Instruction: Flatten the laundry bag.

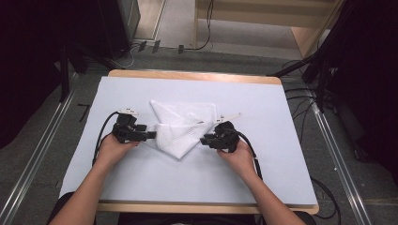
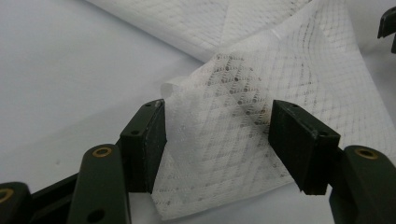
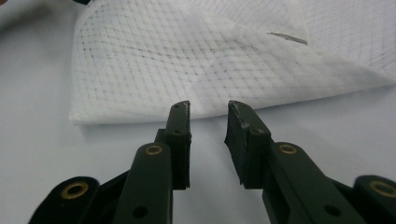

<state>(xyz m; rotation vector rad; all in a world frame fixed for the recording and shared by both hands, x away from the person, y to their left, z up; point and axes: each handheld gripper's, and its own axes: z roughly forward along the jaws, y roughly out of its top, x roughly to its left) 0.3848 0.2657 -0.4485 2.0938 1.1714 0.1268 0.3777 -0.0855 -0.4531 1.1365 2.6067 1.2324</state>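
I see white cloth (image 2: pixel 243 116) lying between wide-open jaws of left gripper (image 2: pixel 217 140), not pinched. Right gripper (image 3: pixel 208 126) slightly open, empty, cloth edge just ahead. Cloth soft, light, floppy; I grab corner.

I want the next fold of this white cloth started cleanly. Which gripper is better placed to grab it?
Probably the left gripper: its open jaws already straddle an edge of the white cloth. The right gripper is open just short of the cloth's folded edge.
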